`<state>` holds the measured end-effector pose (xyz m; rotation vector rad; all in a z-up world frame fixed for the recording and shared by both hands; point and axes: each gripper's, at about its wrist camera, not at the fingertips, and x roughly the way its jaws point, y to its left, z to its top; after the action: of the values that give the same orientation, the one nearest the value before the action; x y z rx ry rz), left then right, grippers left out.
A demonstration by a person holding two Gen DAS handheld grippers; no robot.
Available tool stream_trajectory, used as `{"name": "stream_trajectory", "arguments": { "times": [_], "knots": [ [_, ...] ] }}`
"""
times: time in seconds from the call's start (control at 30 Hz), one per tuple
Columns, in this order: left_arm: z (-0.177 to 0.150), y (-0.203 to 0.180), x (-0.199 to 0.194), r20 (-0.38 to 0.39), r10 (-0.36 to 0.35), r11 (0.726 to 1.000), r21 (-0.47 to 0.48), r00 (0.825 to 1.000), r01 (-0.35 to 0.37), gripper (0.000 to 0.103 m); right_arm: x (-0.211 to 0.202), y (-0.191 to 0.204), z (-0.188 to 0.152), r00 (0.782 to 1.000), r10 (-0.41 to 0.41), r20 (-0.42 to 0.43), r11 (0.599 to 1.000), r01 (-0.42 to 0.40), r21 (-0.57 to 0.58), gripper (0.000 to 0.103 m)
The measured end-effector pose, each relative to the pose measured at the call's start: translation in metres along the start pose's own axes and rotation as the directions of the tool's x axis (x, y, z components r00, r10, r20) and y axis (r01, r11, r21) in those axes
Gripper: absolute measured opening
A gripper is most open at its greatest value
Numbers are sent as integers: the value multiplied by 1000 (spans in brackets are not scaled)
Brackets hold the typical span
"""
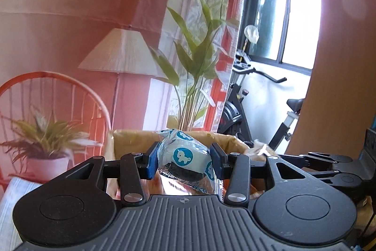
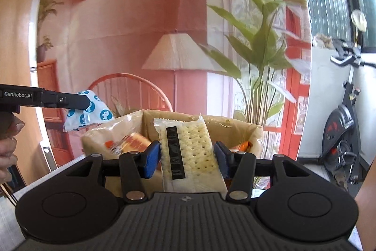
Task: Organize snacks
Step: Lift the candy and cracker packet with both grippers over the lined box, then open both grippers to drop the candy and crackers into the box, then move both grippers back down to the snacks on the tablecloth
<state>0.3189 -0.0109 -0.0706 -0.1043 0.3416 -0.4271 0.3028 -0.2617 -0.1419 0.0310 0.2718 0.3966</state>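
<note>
Left wrist view: your left gripper (image 1: 185, 160) pinches blue-and-white snack packet (image 1: 185, 157) between blue pads, packet's long axis tilted, upper end pointing up-left, held above cardboard box (image 1: 131, 142). Behind: printed backdrop (image 1: 70, 27) showing lamp and plants, exercise bike (image 1: 242, 95), window (image 1: 286, 11).

Right wrist view: your right gripper (image 2: 188, 158) clamps cracker packet (image 2: 190, 152) by its long edges, long axis running away from camera, far end raised, over same box (image 2: 246, 131). Box holds other wrapped snacks (image 2: 117, 140).
</note>
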Motion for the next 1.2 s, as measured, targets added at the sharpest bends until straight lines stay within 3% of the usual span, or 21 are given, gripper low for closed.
{"name": "stream_trajectory", "arguments": {
  "times": [0.23, 0.47, 0.5, 0.57, 0.63, 0.8, 1.2],
  "knots": [
    [23, 24, 72, -112, 29, 997, -75, 993, -37, 48, 73, -8, 35, 989, -12, -149, 998, 21, 60, 53],
    [22, 33, 113, -196, 47, 996, -69, 979, -62, 48, 119, -24, 41, 974, -74, -216, 992, 94, 82, 53],
    [22, 34, 116, -197, 49, 995, -70, 979, -64, 50, 123, -27, 40, 972, -75, -223, 990, 99, 98, 53],
    [22, 37, 120, -200, 43, 994, -90, 979, -62, 72, 129, -30, 39, 968, -85, -236, 988, 113, 106, 53],
    [20, 40, 118, -177, 27, 993, -110, 984, -47, 79, 130, -28, 37, 964, -110, -241, 988, 133, 84, 54],
    [17, 39, 107, -178, 38, 996, -76, 983, -52, 79, 123, -23, 36, 967, -121, -223, 989, 136, 54, 66],
    [13, 35, 36, -112, 82, 996, -11, 990, -83, 79, 66, 5, 35, 983, -92, -162, 995, 95, 15, 66]
  ]
}}
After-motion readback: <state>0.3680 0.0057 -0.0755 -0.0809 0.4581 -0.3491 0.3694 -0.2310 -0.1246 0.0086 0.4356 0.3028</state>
